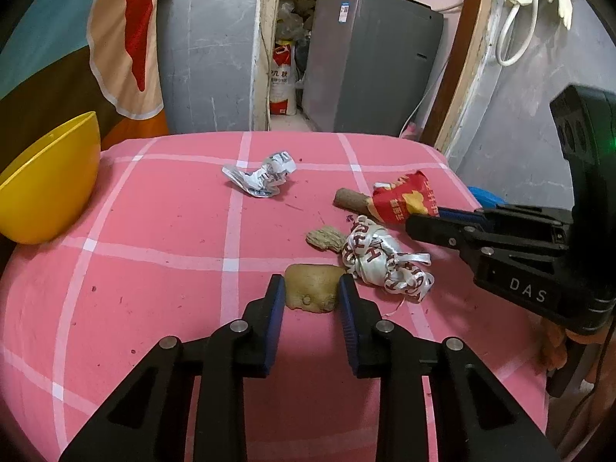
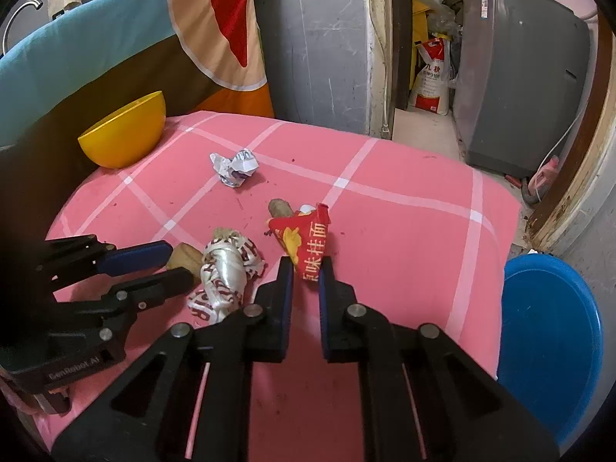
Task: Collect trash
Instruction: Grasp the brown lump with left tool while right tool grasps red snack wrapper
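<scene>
On the pink checked cloth (image 1: 154, 269) lie several bits of trash. My left gripper (image 1: 312, 288) stands around a tan lump (image 1: 312, 288), its pads at both sides. My right gripper (image 2: 306, 269) is closed on the lower end of a red noodle wrapper (image 2: 304, 236), also in the left wrist view (image 1: 402, 200). A white ribbon wad with red letters (image 1: 379, 256) lies between them. A brown roll (image 1: 350, 198), a small tan scrap (image 1: 325, 238) and a crumpled white paper (image 1: 261, 175) lie further off.
A yellow bowl (image 1: 46, 181) stands at the cloth's far left. A blue tub (image 2: 550, 346) sits on the floor to the right of the table. A striped cloth (image 1: 77, 38) hangs behind, and a grey appliance (image 1: 369, 61) stands beyond the far edge.
</scene>
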`<action>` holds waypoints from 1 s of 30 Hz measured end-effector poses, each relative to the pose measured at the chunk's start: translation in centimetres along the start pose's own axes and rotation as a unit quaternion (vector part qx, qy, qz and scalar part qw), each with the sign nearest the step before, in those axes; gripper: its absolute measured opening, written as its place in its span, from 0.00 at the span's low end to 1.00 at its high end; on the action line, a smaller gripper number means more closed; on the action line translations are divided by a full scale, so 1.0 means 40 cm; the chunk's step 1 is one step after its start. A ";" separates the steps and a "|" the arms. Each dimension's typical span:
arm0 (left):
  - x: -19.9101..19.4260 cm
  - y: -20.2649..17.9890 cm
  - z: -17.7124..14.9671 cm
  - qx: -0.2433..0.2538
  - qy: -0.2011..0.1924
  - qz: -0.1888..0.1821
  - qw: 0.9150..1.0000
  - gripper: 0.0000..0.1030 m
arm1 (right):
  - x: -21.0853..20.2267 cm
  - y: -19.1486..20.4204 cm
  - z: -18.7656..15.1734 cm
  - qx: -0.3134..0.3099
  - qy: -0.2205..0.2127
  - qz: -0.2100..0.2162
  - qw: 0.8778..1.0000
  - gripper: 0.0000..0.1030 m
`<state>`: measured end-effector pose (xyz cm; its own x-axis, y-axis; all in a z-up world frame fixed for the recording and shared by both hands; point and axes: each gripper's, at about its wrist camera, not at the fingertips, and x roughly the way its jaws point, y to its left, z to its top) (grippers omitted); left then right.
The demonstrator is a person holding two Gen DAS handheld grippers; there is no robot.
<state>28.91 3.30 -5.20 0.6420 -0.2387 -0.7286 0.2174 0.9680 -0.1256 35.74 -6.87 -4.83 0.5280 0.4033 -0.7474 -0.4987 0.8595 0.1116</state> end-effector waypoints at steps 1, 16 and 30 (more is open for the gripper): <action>-0.004 0.000 0.000 -0.002 -0.005 -0.002 1.000 0.21 | -0.002 0.000 -0.002 0.001 -0.002 0.000 1.000 0.10; 0.014 0.006 0.018 0.018 0.021 -0.013 1.000 0.38 | -0.053 -0.013 -0.024 0.006 -0.043 -0.012 0.999 0.10; 0.042 -0.032 0.029 0.065 0.030 0.026 0.997 0.28 | -0.090 -0.041 -0.052 0.020 -0.062 -0.011 0.998 0.10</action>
<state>30.57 1.56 -5.47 0.6109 -0.1805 -0.7708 0.2819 0.9594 -0.0013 33.23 -10.38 -3.67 0.6202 0.4177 -0.6640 -0.4589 0.8797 0.1247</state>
